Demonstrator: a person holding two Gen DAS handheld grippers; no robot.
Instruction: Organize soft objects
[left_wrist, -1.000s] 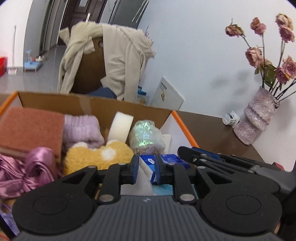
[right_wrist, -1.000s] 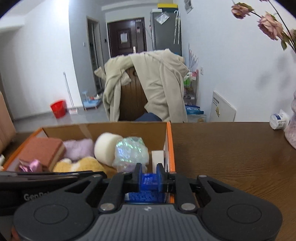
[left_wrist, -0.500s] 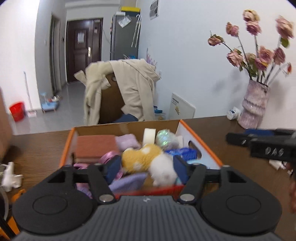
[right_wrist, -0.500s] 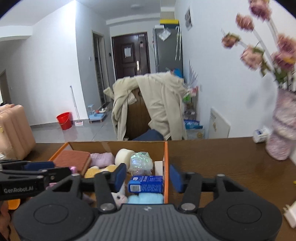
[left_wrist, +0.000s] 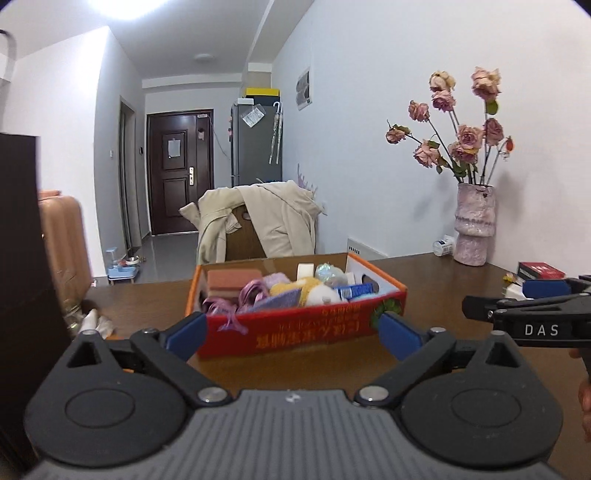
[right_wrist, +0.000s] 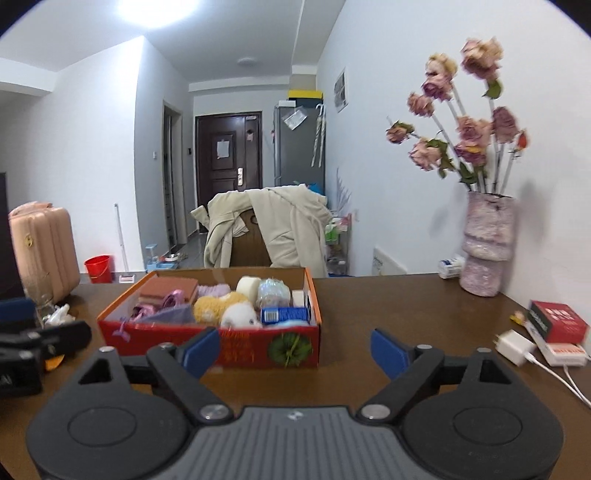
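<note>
A red cardboard box (left_wrist: 295, 330) (right_wrist: 243, 345) stands on the brown table, filled with soft things: a brown sponge (left_wrist: 231, 280), pink ribbon (left_wrist: 251, 290), a yellow and white plush (right_wrist: 225, 308), a white foam roll (right_wrist: 248, 286), a shiny wrapped ball (right_wrist: 272, 291) and a blue packet (right_wrist: 284, 314). My left gripper (left_wrist: 291, 334) is open and empty, held back from the box's near side. My right gripper (right_wrist: 295, 349) is open and empty, in front of the box's right end; it also shows at the right of the left wrist view (left_wrist: 532, 317).
A pink vase of dried roses (right_wrist: 484, 247) stands at the back right by the wall. A red box (right_wrist: 557, 321), a white charger with cable (right_wrist: 515, 347) and a small bottle (right_wrist: 450, 266) lie on the right. Crumpled plastic (right_wrist: 57, 315) lies at the left. A chair with a beige coat (right_wrist: 269, 232) is behind the table.
Both grippers were shut over the box a second ago. They have opened, let go of the blue packet and pulled back and up, away from the box.
</note>
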